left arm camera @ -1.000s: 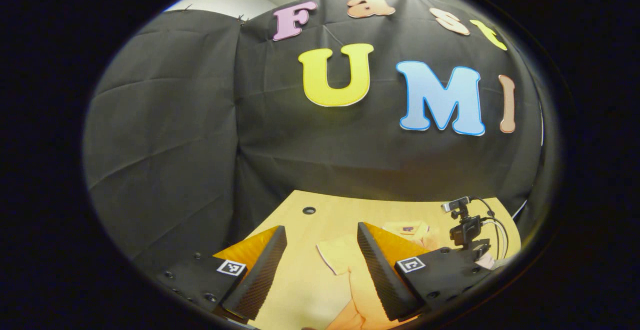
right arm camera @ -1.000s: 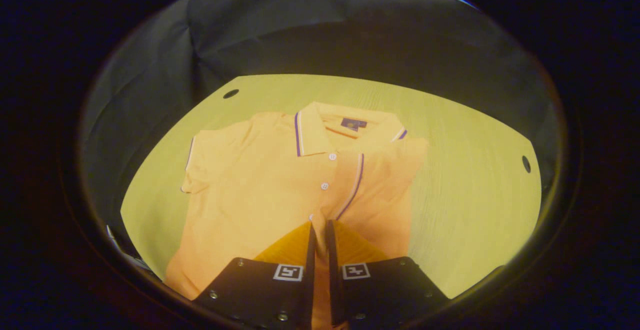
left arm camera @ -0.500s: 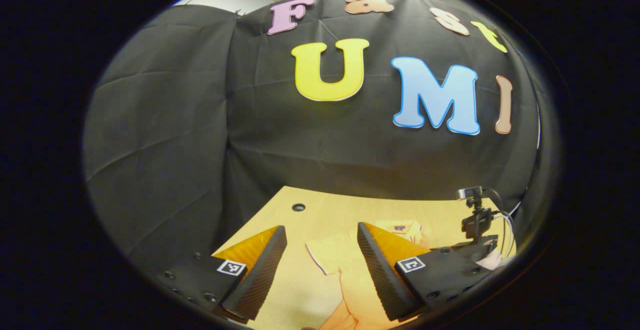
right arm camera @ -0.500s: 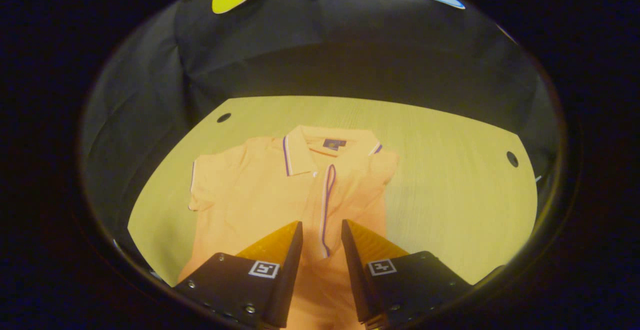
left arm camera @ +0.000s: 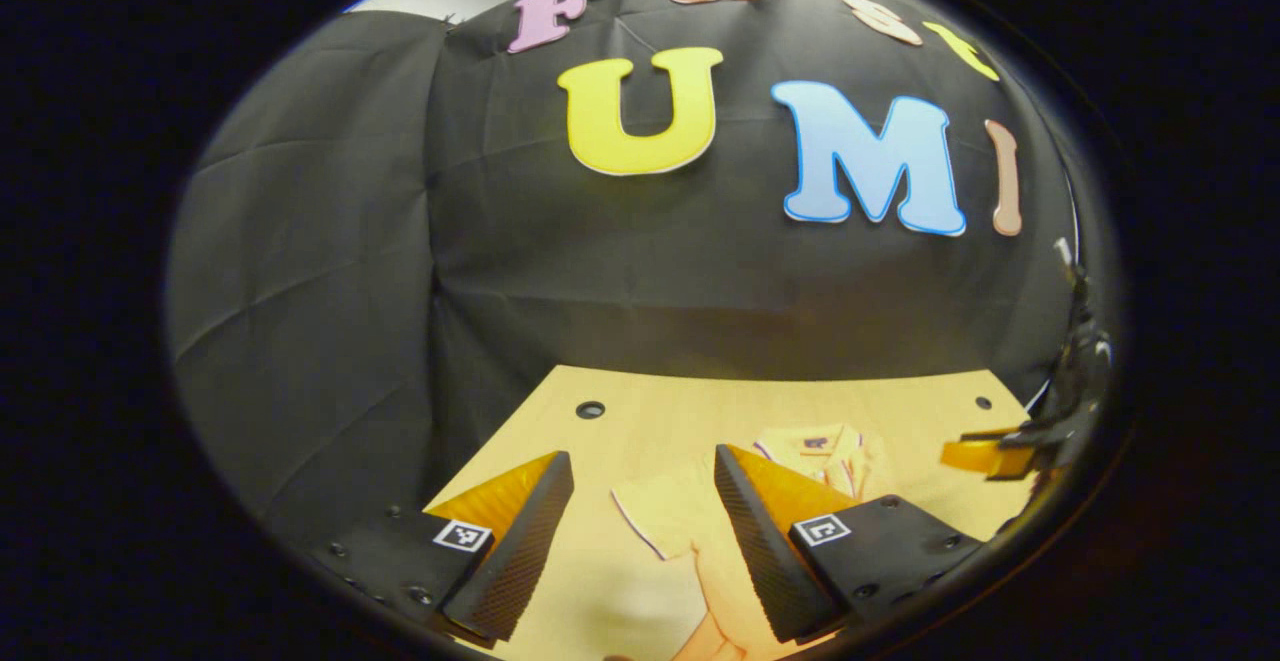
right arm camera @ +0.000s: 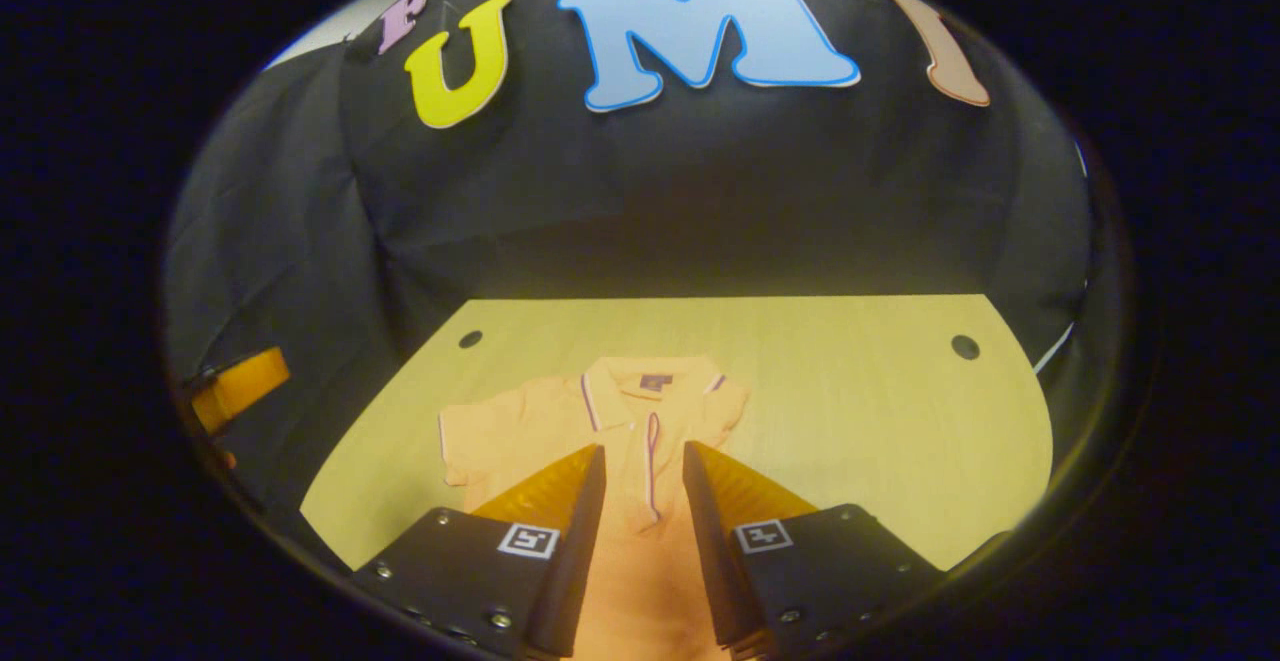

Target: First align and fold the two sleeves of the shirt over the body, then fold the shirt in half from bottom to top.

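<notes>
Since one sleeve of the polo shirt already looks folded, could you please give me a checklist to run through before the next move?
1. Right sleeve folded over the polo shirt body: ok.
2. Left sleeve folded: not ok, it lies spread on the table.
3. Left hand-held gripper open for a grasp: ok.
4. Right hand-held gripper released, holding nothing: ok.
5. Collar lying flat: ok.
6. Bottom hem straight: cannot tell, hidden by the fingers.
</notes>
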The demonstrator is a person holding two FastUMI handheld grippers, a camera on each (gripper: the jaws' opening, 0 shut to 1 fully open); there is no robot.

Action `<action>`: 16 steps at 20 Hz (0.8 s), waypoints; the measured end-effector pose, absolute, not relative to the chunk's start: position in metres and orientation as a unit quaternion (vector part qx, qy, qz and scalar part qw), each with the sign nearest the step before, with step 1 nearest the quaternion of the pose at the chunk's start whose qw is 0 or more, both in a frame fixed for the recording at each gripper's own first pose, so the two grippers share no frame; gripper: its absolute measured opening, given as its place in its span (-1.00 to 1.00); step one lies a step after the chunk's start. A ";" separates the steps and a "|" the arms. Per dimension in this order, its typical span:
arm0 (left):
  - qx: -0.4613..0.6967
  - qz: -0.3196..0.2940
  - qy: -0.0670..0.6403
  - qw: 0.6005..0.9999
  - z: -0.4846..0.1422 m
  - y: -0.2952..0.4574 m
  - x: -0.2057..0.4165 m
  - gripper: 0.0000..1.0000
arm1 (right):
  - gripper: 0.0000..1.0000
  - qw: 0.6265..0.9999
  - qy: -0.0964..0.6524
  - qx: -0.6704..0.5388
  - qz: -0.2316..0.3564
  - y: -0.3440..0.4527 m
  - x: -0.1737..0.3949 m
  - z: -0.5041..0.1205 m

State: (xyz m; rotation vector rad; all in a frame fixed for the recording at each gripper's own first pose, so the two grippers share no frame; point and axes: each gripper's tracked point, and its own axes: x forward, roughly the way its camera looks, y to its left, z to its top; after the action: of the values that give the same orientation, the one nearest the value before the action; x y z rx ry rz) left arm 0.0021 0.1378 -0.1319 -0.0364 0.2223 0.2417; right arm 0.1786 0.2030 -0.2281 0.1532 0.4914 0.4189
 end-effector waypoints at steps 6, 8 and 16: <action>-0.027 0.084 0.160 0.983 -0.197 0.139 0.059 0.92 | -0.01 0.956 0.208 0.099 0.182 0.171 0.137 -0.181; -0.025 0.079 0.180 0.980 -0.222 0.143 0.077 0.86 | -0.01 0.960 0.200 0.101 0.167 0.158 0.122 -0.169; -0.037 0.075 0.256 0.963 -0.311 0.155 0.117 0.89 | -0.10 0.965 0.208 0.113 0.116 0.134 0.077 -0.155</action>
State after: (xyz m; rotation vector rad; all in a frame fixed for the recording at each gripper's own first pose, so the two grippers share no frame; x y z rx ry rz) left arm 0.1173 0.1553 -0.3110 -0.0743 0.5189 0.1521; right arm 0.0772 0.1340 -0.1550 0.2293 0.4211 0.2347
